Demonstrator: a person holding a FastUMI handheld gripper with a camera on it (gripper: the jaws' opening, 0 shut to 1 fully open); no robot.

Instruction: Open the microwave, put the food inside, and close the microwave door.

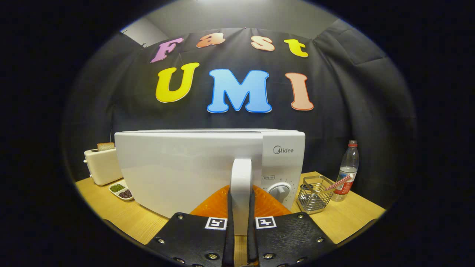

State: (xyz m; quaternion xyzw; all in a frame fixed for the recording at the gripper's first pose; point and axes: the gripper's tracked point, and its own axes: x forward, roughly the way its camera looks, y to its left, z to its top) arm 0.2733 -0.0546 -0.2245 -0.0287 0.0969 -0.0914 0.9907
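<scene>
Microwave (193,167) is sitting on the tabletop (122,218), front facing the camera, long axis running left to right across the view. Door is looking closed, flush with the body. Door handle (241,185) is a vertical bar, long axis upright, sitting between the door panel and the control panel. Gripper (241,222) is right at it: jaws are closing on the door handle, one finger pressing on each side, handle running up out from between them. Control knob (280,191) is sitting just right of the handle, low on the panel.

Left of the microwave, a toaster (102,165) is standing near the back with a bread slice (105,146) sticking up out of the slot. Just in front of it, a small two-part dish (121,190) is holding green bits in one half and dark bits in the other. Right of the microwave, a wire basket (315,194) is standing on the tabletop, with a striped stick (339,182) leaning out of it toward a water bottle (347,168) standing upright just beyond. Can't tell which item is the food for the task.
</scene>
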